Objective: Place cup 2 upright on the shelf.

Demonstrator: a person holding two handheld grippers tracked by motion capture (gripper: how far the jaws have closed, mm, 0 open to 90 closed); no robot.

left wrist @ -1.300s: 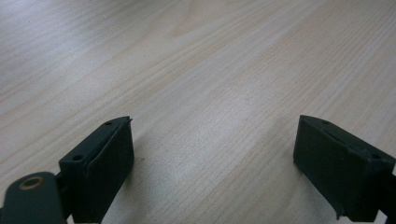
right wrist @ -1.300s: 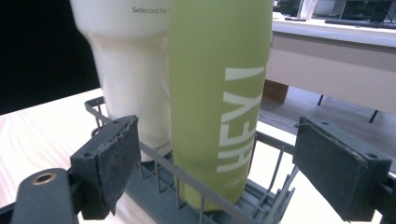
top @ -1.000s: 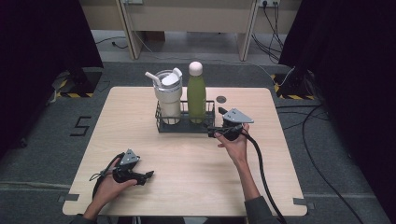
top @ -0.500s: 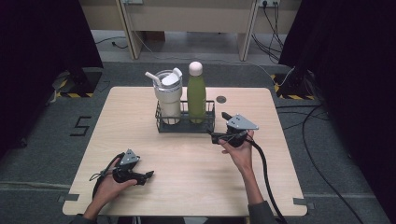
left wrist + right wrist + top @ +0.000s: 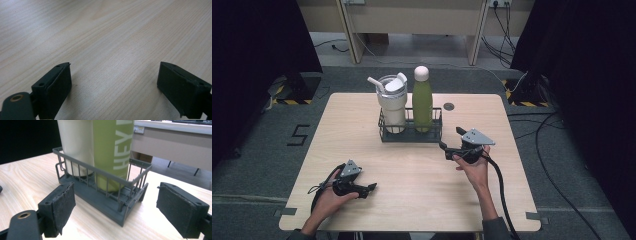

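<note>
A dark wire basket (image 5: 410, 134) stands at the back middle of the wooden table (image 5: 422, 195). It holds a cream tumbler (image 5: 392, 102) with a lid and straw on the left and a green bottle (image 5: 422, 100) with a white cap on the right. My right gripper (image 5: 451, 139) is open just right of the basket's near corner, jaws pointing at it and holding nothing. In the right gripper view the basket (image 5: 100, 172), the green bottle (image 5: 112, 152) and the tumbler (image 5: 75, 145) sit close ahead of the open gripper (image 5: 115, 206). My left gripper (image 5: 368, 190) rests open near the front left, and in its own view the left gripper (image 5: 115, 82) lies over bare wood.
A small dark round disc (image 5: 449, 106) sits in the table top behind the basket to the right. Cables (image 5: 499, 190) trail from the right gripper over the front edge. Dark curtains and a grey floor surround the table.
My right gripper has drawn back a little from the basket toward the near edge. The left gripper has stayed put.
</note>
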